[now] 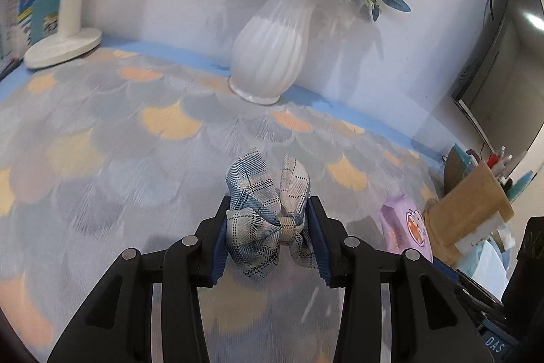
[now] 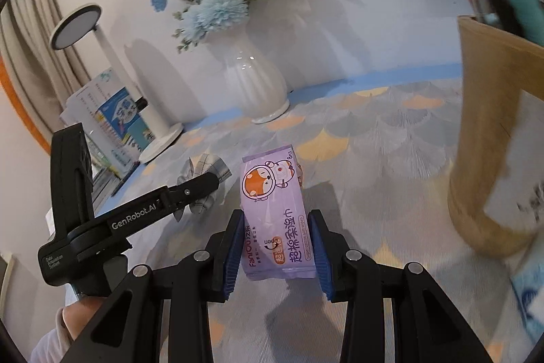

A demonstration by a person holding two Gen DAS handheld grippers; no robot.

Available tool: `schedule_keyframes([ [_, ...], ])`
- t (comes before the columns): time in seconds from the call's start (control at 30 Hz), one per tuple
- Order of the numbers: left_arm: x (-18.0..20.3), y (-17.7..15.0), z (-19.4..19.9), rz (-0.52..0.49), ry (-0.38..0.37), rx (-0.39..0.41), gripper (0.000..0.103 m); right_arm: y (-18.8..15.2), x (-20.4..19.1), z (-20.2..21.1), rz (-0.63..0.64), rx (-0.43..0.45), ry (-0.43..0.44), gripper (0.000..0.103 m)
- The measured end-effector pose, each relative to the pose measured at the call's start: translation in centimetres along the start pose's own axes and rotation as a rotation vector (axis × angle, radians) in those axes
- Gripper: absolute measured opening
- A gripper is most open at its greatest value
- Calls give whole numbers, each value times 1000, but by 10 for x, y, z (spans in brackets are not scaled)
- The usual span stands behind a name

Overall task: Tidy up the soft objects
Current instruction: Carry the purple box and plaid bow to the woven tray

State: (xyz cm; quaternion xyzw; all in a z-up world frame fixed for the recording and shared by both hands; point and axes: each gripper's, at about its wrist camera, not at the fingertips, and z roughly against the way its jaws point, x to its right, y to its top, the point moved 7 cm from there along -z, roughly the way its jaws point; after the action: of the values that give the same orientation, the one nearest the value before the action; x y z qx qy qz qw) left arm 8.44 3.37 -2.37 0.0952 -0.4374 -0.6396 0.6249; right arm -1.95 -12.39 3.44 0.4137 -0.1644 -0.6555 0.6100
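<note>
- Two soft loads carried above the bench (image 1: pixel 102 159): plaid bow (image 1: pixel 268 220) clamped in left gripper (image 1: pixel 268 238), wipes pack (image 2: pixel 273 213) clamped in right gripper (image 2: pixel 273 249).
- Could shed the bow, fabric bunching unevenly between pads.
- Might squeeze the pack out sideways.
- Risks clipping the wooden box (image 2: pixel 489 131) at right, or the vase (image 1: pixel 272 46) beyond.

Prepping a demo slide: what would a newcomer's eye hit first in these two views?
Probably the white vase of blue and white flowers by the back wall. Then the grips: the left gripper is shut on a plaid fabric bow, and the right gripper on a purple wet-wipes pack, both over the scallop-patterned tablecloth.
</note>
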Motion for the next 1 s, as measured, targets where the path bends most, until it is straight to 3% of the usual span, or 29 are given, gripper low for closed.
schedule_keyframes([
  [0.3,-2,-33,31,32,11,1,39,-23,-3,26,-23,-4,32,37],
  [0.67,12,-64,60,16,30,22,39,-37,1,65,-80,72,100,37],
  [0.8,23,-74,60,20,47,2,39,-48,-8,79,-17,72,76,37],
  [0.9,41,-79,59,48,3,-26,39,-57,-19,95,50,80,78,37],
  [1.0,64,-75,60,12,44,-49,39,-56,-12,113,51,88,78,37],
])
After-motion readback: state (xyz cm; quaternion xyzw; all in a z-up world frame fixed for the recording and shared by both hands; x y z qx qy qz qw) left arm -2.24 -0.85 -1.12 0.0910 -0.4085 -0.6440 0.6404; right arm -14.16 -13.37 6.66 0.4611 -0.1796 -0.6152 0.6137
